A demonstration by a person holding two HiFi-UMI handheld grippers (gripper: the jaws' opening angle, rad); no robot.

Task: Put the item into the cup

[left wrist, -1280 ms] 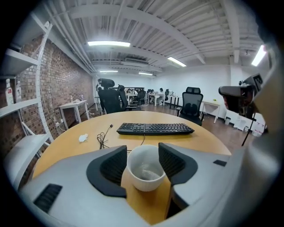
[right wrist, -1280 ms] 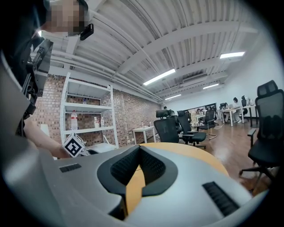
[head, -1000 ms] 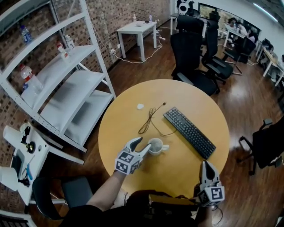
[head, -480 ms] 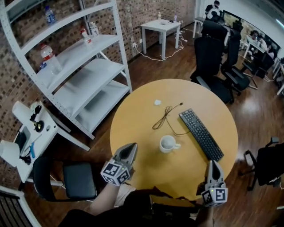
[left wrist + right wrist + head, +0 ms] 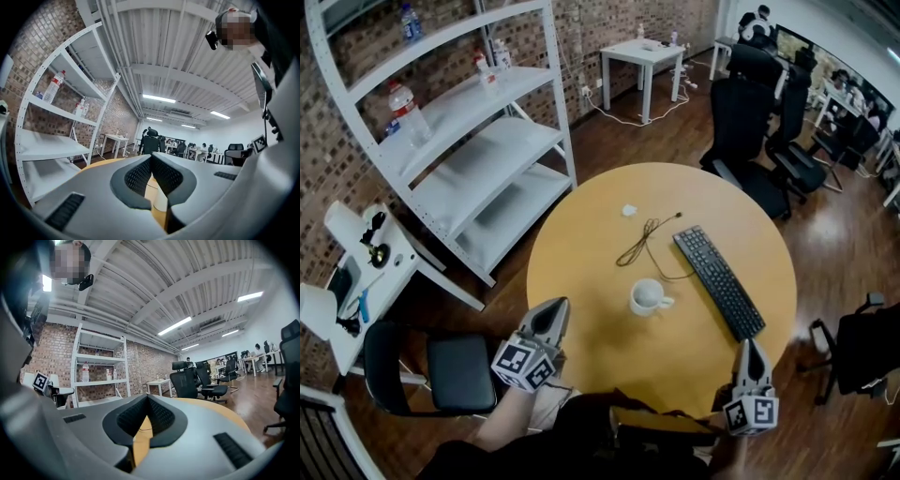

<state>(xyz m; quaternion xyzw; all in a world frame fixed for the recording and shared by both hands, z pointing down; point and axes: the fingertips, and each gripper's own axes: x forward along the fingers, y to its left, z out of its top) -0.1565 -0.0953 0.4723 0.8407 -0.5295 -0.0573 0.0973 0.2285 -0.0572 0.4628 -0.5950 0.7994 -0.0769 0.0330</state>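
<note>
Left gripper (image 5: 552,311): jaws clenched pad to pad, with nothing between them in its own view (image 5: 151,163). It sits near-left of the cup (image 5: 647,296), out at the rim of the table (image 5: 572,234) and well apart from the cup.

Right gripper (image 5: 749,348): likewise clenched on nothing, pads meeting along their whole length in its own view (image 5: 147,401). It is near-right of the cup, also at the table rim and well apart.

Cup: white and upright, with its handle turned toward the keyboard (image 5: 719,281), which lies to the cup's right. In the head view the inside reads as plain white — cannot tell whether anything lies in it.

Beyond the cup: a dark cable (image 5: 642,242) lies loose just past it. Past the cable again is a small white object (image 5: 628,210), alone on the bare tabletop and apart from everything else.

Status (judgement): neither gripper carries anything, and both are away from the cup.
- If the small white object is the item, nothing is done yet — the reach, the pick-up and the carry to the cup all remain.
- If the item is already inside the cup, the job is finished.

These views do not settle which.
</note>
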